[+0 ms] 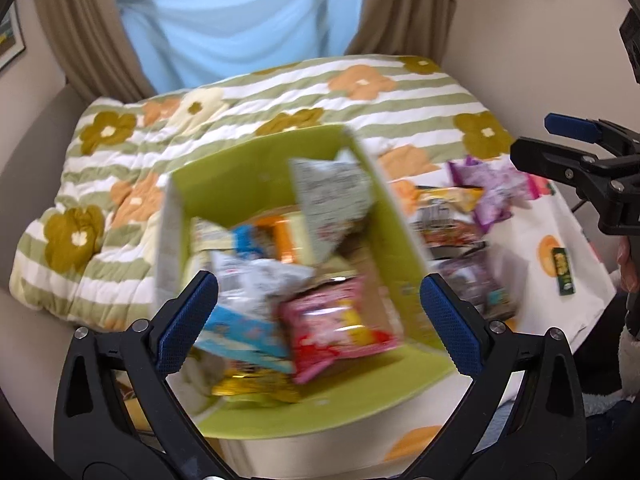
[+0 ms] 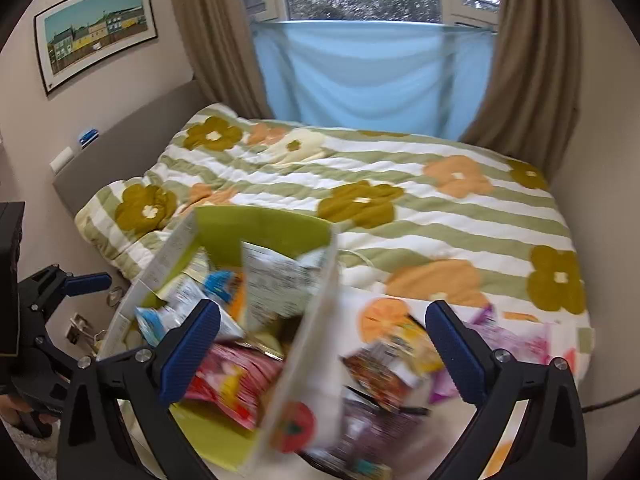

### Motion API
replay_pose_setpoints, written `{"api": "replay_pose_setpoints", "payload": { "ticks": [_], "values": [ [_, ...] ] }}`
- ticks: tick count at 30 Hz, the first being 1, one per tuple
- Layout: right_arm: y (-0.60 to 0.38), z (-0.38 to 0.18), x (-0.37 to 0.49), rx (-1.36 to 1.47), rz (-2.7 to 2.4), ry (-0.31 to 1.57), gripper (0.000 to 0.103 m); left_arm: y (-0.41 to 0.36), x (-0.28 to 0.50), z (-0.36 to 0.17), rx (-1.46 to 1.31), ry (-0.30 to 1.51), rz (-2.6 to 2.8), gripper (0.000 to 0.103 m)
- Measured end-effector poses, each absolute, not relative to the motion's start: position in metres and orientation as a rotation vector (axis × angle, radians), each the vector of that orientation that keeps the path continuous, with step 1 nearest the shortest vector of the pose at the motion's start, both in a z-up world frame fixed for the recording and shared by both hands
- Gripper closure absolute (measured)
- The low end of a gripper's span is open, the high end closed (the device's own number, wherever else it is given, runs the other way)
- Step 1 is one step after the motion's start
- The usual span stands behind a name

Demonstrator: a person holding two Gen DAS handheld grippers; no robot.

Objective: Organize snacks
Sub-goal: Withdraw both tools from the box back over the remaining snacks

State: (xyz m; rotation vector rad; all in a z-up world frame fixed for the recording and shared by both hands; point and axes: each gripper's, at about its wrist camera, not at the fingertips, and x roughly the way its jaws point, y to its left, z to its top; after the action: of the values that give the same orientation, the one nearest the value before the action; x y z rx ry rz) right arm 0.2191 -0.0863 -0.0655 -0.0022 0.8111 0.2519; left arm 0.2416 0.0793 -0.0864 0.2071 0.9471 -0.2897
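Observation:
A green-lined cardboard box [image 1: 256, 168] stands on a cloth-covered table in front of the bed, holding several snack packets, among them a pink packet [image 1: 332, 328] and a grey-white packet [image 1: 332, 196]. My left gripper [image 1: 320, 320] is open and empty above the box's near end. My right gripper [image 2: 324, 352] is open and empty over the box's right wall [image 2: 316, 340]. It also shows in the left wrist view [image 1: 560, 144]. Loose snacks lie right of the box: a purple packet [image 1: 492, 188], a dark packet [image 2: 376, 372] and a small green box [image 1: 564, 272].
A bed with a green-striped flowered quilt [image 2: 400, 200] lies behind the table. Beige curtains and a light blue cloth [image 2: 368, 76] hang at the window. A framed picture [image 2: 96, 28] is on the left wall. The white tablecloth [image 1: 572, 232] has orange prints.

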Motion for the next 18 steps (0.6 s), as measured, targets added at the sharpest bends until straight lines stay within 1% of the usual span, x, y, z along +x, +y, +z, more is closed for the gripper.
{"api": "replay_pose_setpoints", "payload": {
  "ticks": [7,11,18],
  "values": [
    [-0.170,-0.065,0.176,0.005,0.180,0.822,0.001,-0.009,0.213,-0.093,0.194,0.955,-0.353,0.002],
    [-0.216,-0.072,0.151,0.026,0.137,0.833,0.001,-0.055,0.197,-0.107,0.190,0.965,-0.347,0.002],
    [-0.280,-0.106,0.121,0.054,0.094,0.885,0.001,-0.105,0.187,-0.142,0.195,0.993,-0.254,0.002]
  ]
}}
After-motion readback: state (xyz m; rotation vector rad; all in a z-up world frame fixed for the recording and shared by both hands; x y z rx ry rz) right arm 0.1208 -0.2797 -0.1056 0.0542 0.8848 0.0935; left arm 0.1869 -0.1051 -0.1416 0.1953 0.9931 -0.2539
